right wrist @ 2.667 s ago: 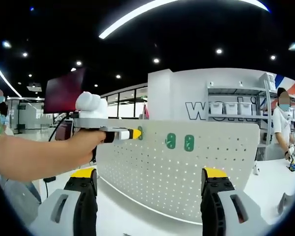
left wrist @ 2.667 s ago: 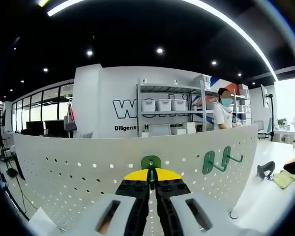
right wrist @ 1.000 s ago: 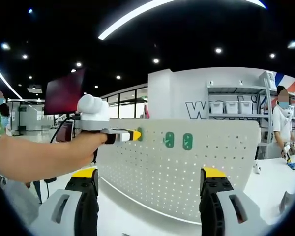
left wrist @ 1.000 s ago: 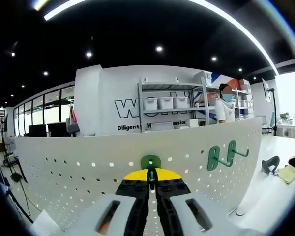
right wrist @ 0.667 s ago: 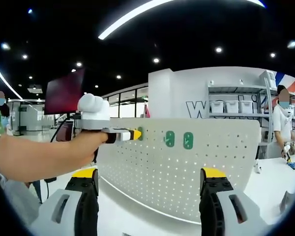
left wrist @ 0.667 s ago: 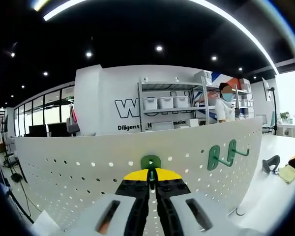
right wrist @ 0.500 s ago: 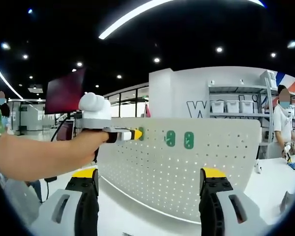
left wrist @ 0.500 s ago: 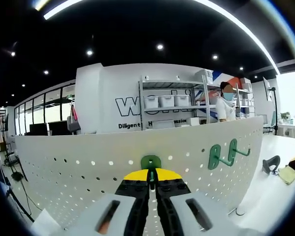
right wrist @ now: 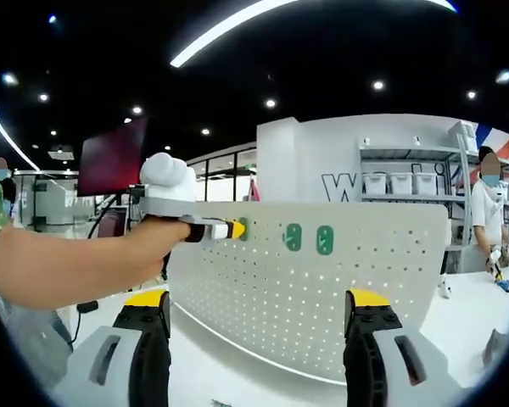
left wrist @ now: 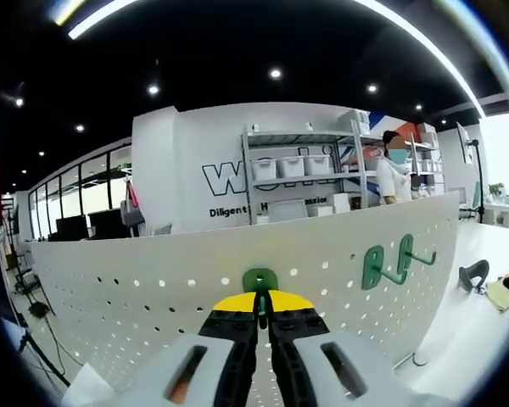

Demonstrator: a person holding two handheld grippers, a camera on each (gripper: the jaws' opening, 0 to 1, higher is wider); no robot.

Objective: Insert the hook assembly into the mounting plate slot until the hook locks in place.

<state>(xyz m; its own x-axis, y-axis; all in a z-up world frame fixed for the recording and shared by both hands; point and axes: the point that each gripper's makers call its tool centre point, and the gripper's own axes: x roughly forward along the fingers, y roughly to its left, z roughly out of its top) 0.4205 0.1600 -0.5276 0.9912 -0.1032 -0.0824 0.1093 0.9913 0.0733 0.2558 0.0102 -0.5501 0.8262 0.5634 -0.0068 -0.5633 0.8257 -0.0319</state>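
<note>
Green hook (left wrist: 260,281) pinched by left tool (left wrist: 262,306) at pegboard (left wrist: 153,297) top edge | right tool (right wrist: 259,315) spread wide, empty

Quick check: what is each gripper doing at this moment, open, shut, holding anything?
Left gripper: shut on the green hook, held against the white pegboard.
Right gripper: open, jaws wide apart, holding nothing.

Left hand-held gripper (left wrist: 261,307) sits closed on the green hook (left wrist: 260,280) against the white pegboard (left wrist: 153,280), which blocks all passage ahead. At 3 o'clock two mounted hooks (left wrist: 394,261) project from the board. In the right gripper view, bare bench (right wrist: 237,373) lies between the wide-apart jaws.
</note>
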